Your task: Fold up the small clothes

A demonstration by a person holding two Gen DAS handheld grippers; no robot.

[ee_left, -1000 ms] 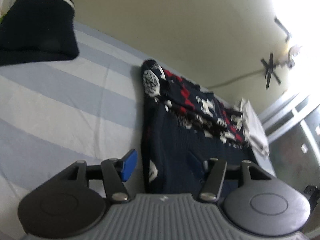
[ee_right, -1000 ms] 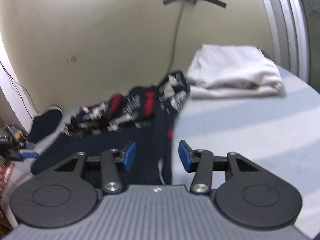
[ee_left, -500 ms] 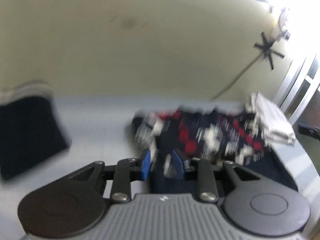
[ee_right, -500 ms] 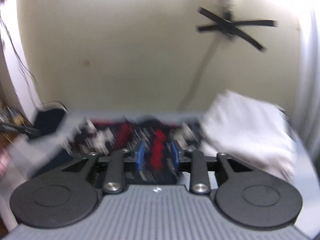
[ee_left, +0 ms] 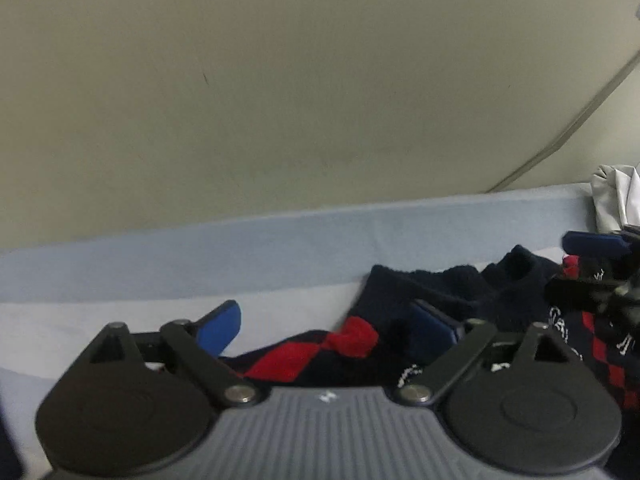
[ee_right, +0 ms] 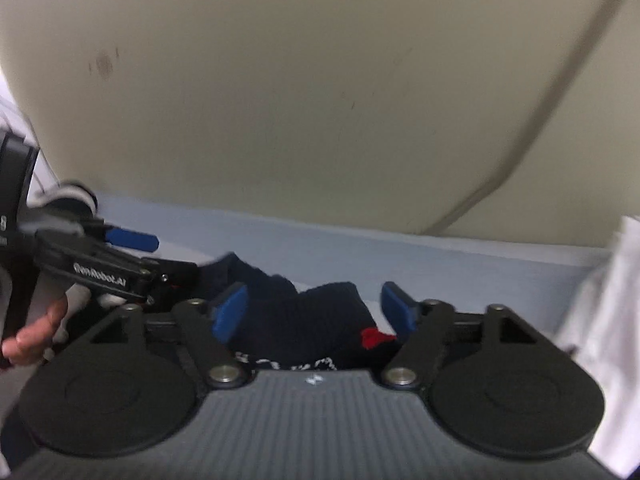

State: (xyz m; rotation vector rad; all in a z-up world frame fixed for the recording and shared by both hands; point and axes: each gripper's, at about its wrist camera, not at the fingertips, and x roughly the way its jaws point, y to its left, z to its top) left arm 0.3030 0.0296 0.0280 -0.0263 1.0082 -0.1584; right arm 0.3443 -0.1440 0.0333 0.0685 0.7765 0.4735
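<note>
Between the spread blue pads of both tongs lies the dark navy knitted garment point(ee_left: 460, 292), its red diamonds and white lettering showing, bunched up on the pale blue striped bedsheet point(ee_left: 280, 236) close under the wall. The left gripper point(ee_left: 326, 326) has its jaws opening, well apart; a red-tipped fold of the knit sits in the gap, the left pad over bare sheet and the right pad over the dark cloth (whether that pad brushes the wool I cannot tell). The right gripper point(ee_right: 316, 312) is likewise opening, its pads set wide to either side of a navy hump of the same garment, neither one pressing on it. Off to its left the other tongs show, carried in a hand point(ee_right: 32, 332) whose fingers curl round the handle. To the right of the right gripper rises a folded white cloth point(ee_right: 604, 320), blurred at the edge. Behind everything stands the plain cream wall point(ee_left: 280, 80), a thin cable point(ee_right: 532, 140) slanting across it.
</note>
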